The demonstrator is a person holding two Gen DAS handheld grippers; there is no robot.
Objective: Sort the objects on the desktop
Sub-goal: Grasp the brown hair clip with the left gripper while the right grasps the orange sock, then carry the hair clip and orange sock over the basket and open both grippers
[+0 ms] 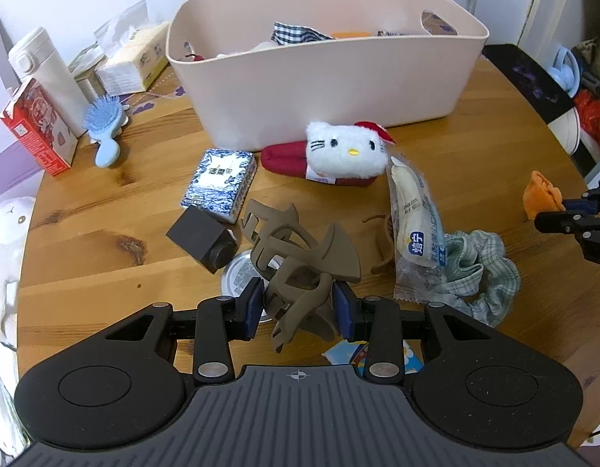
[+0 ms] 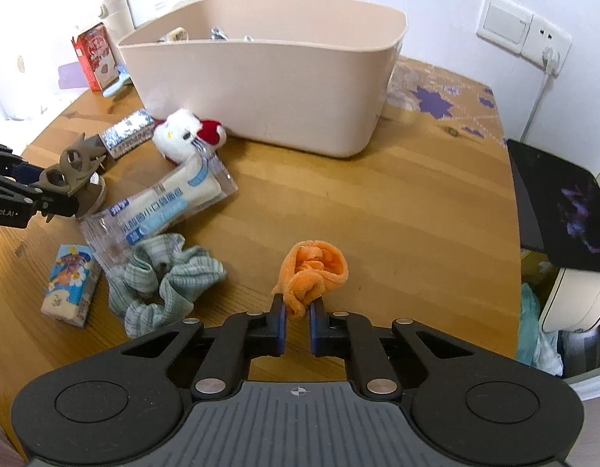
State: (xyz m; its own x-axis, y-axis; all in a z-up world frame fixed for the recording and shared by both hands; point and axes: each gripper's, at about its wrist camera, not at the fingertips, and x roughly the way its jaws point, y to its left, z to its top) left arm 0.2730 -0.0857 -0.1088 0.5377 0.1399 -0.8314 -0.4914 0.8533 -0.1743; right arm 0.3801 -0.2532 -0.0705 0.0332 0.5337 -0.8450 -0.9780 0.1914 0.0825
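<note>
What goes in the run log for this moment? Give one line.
left gripper: shut on hair claw | right gripper: shut on orange cloth | bin: neither dropped in yet

Wooden table: round-edged top filling the centre of both views. Patterned mat: beige with purple star shapes, lying flat on the table, upper right of the right wrist view. Wall switch and socket: side by side on the white wall, upper right; a white cable hangs from the socket. Black cushion: purple print, right edge, beside the table. White plush toy: left edge of the left wrist view, off the table.
</note>
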